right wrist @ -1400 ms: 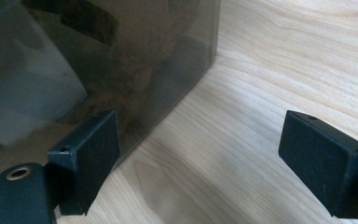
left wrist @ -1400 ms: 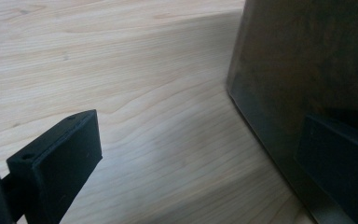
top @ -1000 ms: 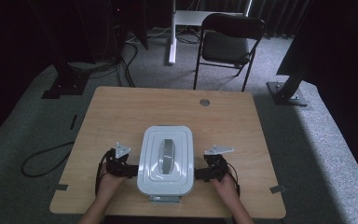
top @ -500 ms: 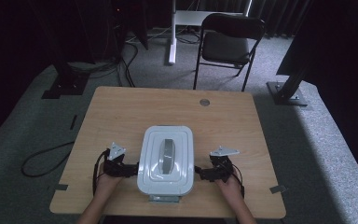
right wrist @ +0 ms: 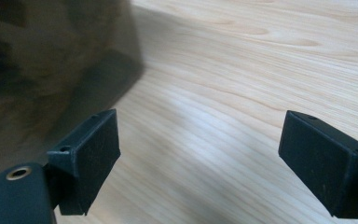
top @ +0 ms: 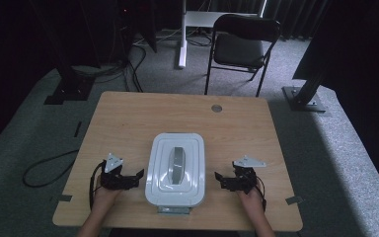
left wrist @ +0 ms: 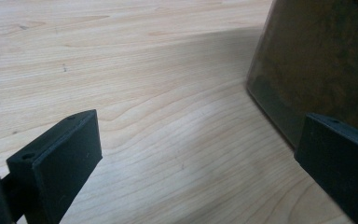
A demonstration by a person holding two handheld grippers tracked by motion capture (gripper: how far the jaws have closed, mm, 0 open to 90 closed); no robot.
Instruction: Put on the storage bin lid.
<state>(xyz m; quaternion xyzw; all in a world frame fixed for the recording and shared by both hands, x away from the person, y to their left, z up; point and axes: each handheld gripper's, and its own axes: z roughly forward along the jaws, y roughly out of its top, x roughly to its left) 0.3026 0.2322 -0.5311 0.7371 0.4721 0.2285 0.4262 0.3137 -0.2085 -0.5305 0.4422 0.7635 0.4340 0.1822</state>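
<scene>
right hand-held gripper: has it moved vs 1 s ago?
Yes. In the high view the right hand-held gripper has backed away from the white lidded container, toward the table's right edge and slightly nearer the person; its jaws stand open, holding nothing.

The container [left wrist: 317, 60] wall is cut off; its contents perhaps too murky.

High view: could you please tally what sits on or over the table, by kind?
White lidded container: 1
Black grippers, jaws open: 2, left gripper and right gripper
Total: 3
</scene>
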